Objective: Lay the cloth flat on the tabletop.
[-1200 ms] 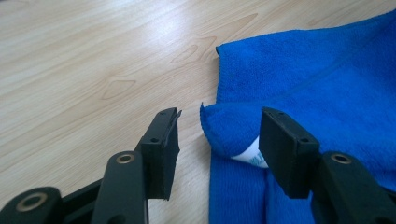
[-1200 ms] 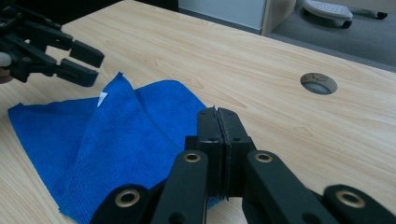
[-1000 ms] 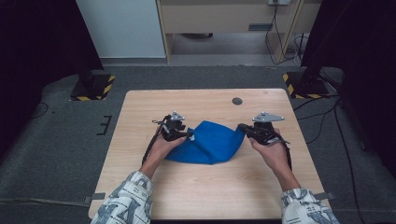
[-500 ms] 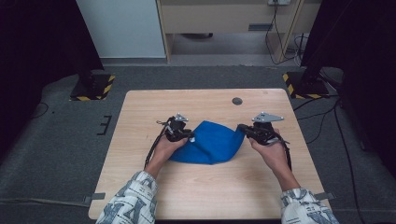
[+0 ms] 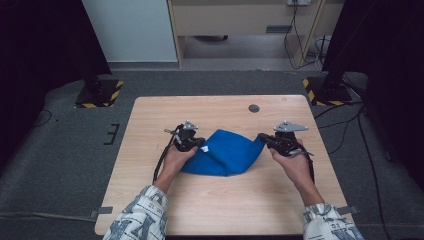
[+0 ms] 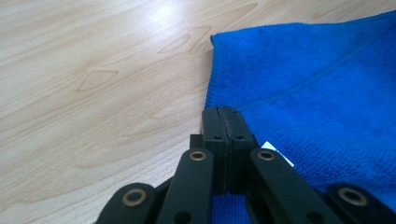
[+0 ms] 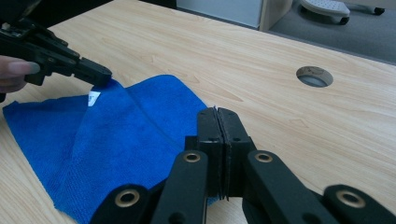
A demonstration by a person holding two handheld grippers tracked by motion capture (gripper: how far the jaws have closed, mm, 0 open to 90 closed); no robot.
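Observation:
A blue cloth (image 5: 227, 152) lies partly folded in the middle of the wooden table (image 5: 210, 110). My left gripper (image 5: 197, 144) is shut on the cloth's left corner, by a small white label (image 6: 276, 152), and holds that corner raised over the rest of the cloth (image 6: 322, 88). My right gripper (image 5: 262, 139) is shut on the cloth's right corner, lifted slightly off the table. In the right gripper view the cloth (image 7: 121, 135) stretches from my shut right gripper (image 7: 217, 116) to the left gripper (image 7: 100, 77) across from it.
A round cable hole (image 5: 254, 108) sits in the table's far right part, also seen as the hole (image 7: 314, 76) in the right gripper view. Bare wood (image 6: 93, 70) lies left of the cloth. Black stands with striped bases (image 5: 97, 95) flank the table on the floor.
My left gripper has moved right and a little nearer, carrying the cloth's left corner over the cloth. The right gripper has stayed nearly still, holding its corner.

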